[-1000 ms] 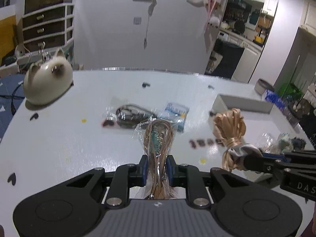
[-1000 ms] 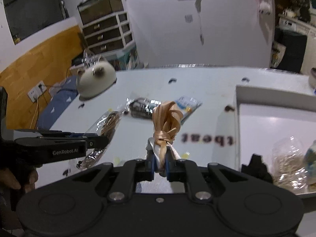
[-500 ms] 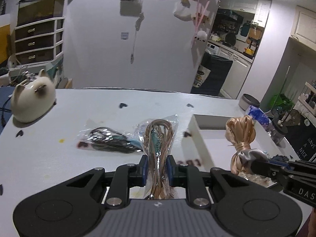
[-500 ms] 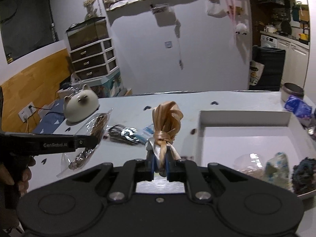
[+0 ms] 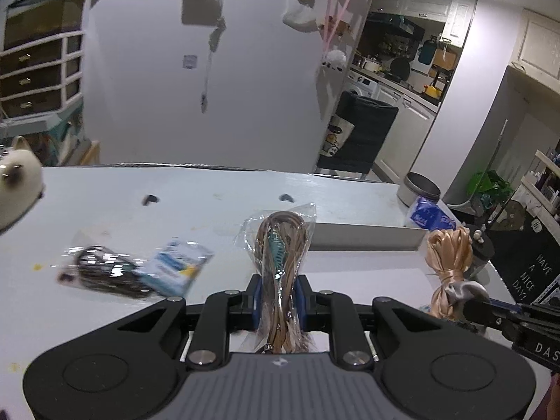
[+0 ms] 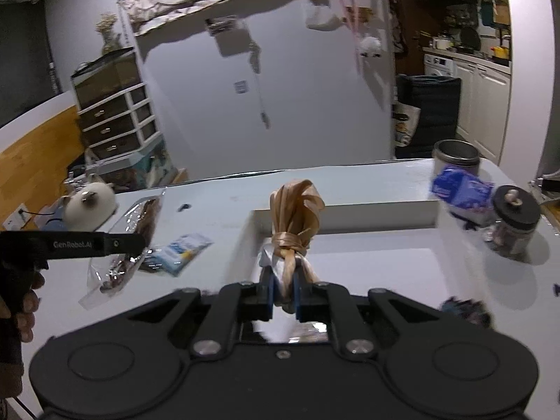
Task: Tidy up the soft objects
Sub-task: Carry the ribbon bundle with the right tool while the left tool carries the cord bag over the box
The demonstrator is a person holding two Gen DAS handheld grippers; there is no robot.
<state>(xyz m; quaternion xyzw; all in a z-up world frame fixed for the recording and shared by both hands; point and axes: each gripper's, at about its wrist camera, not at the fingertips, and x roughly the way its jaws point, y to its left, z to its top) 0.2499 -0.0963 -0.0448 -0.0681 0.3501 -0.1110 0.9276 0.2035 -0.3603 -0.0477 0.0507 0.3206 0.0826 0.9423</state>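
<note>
My left gripper (image 5: 278, 297) is shut on a clear bag of brown cord (image 5: 280, 255) and holds it upright above the table. The bag also shows in the right wrist view (image 6: 136, 234), left of the tray. My right gripper (image 6: 283, 295) is shut on a bundle of tan ribbon (image 6: 295, 215) and holds it over the near left part of the white tray (image 6: 350, 210). The ribbon bundle also shows at the right in the left wrist view (image 5: 449, 255). The tray's back wall (image 5: 364, 234) lies behind both held things.
On the table lie a bag of dark cord (image 5: 101, 269) and a blue-white packet (image 5: 175, 267). A white cat figure (image 6: 89, 204) sits far left. A metal tin (image 6: 455, 155), a blue packet (image 6: 462, 189) and a lidded jar (image 6: 514, 224) stand by the tray. Dark fluffy stuff (image 6: 465, 309) lies inside the tray.
Both grippers have risen and moved right toward the tray, each keeping its load. The ribbon bundle now hangs over the tray's left part.
</note>
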